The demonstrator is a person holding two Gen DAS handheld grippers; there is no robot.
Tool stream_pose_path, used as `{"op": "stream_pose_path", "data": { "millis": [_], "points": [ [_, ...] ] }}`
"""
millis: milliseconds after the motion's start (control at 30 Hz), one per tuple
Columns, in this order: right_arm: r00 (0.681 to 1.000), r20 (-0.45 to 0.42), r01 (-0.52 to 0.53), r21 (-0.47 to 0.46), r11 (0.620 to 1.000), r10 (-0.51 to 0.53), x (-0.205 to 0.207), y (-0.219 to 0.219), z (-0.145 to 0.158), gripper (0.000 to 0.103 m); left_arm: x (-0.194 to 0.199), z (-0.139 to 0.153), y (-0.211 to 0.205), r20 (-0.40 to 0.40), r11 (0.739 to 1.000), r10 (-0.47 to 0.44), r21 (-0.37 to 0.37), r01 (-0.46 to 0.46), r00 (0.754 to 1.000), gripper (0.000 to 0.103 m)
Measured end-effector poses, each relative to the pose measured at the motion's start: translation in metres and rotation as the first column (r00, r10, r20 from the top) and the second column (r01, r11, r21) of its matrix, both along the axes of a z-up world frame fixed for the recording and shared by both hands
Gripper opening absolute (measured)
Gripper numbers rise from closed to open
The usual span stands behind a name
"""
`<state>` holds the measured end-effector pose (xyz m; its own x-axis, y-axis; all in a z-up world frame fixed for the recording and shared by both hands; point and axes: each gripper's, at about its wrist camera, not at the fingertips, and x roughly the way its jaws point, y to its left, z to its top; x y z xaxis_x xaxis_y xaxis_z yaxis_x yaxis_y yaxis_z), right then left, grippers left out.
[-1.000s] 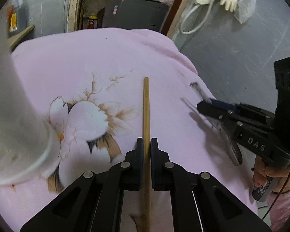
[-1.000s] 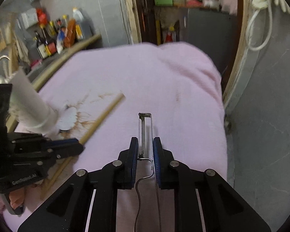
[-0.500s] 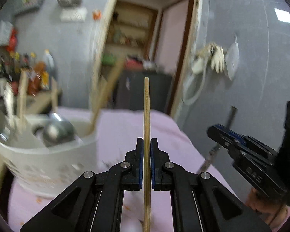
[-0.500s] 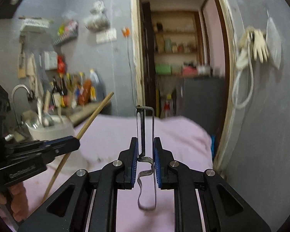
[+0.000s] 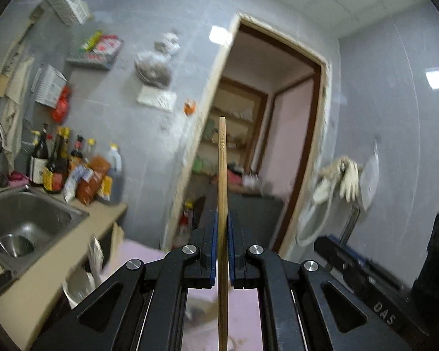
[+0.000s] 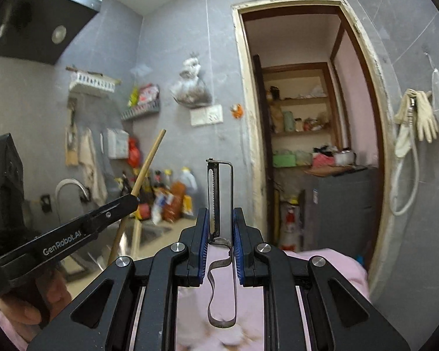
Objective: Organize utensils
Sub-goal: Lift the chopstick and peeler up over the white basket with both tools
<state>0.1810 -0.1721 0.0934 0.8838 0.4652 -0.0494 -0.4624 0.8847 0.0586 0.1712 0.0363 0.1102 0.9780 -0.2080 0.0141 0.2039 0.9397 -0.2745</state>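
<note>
Two grippers are raised off the pink cloth (image 6: 330,266), each carrying one utensil. The left gripper (image 5: 222,248) has its jaws clamped on a wooden chopstick (image 5: 221,193), whose long axis runs straight along the fingers, its tip pointing up and forward toward the doorway (image 5: 278,134). From the right wrist view the chopstick (image 6: 145,172) leans up to the right, above the sink (image 6: 149,234). The right gripper (image 6: 219,239) has its jaws closed on a metal peeler (image 6: 219,193), blade end upright and forward, looped handle hanging back between the fingers over the cloth. Both grippers are tilted upward, facing the far wall, side by side and apart.
</note>
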Motion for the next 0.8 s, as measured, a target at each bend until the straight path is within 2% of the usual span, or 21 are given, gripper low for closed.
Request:
{"op": "stream_pose_path", "data": {
  "millis": [167,300,400,600,800],
  "points": [
    [0.998,0.034,-0.047,0.067,0.997,0.045,0.008,0.028,0.012,0.013,0.005,0.017,0.047,0.072,0.995,0.071,-0.069,-0.066,0.995,0.004],
    [0.996,0.055,-0.069,0.106,0.992,0.064,0.021,0.051,0.014,0.013,0.008,0.013,0.08,0.131,0.983,0.163,-0.109,-0.149,0.978,0.004],
    [0.996,0.063,-0.07,0.096,0.993,0.065,0.029,0.065,0.01,0.013,0.013,0.007,0.102,0.145,0.968,0.234,-0.127,-0.217,0.961,0.004],
    [0.997,0.043,-0.061,0.082,0.995,0.058,0.046,0.078,-0.005,0.013,0.026,-0.005,0.135,0.118,0.957,0.24,-0.194,-0.215,0.964,0.004],
    [0.998,-0.014,-0.055,0.067,0.996,0.056,0.059,0.08,-0.024,0.013,0.038,-0.02,0.142,0.071,0.948,0.234,-0.239,-0.211,0.97,0.004]
  ]
}}
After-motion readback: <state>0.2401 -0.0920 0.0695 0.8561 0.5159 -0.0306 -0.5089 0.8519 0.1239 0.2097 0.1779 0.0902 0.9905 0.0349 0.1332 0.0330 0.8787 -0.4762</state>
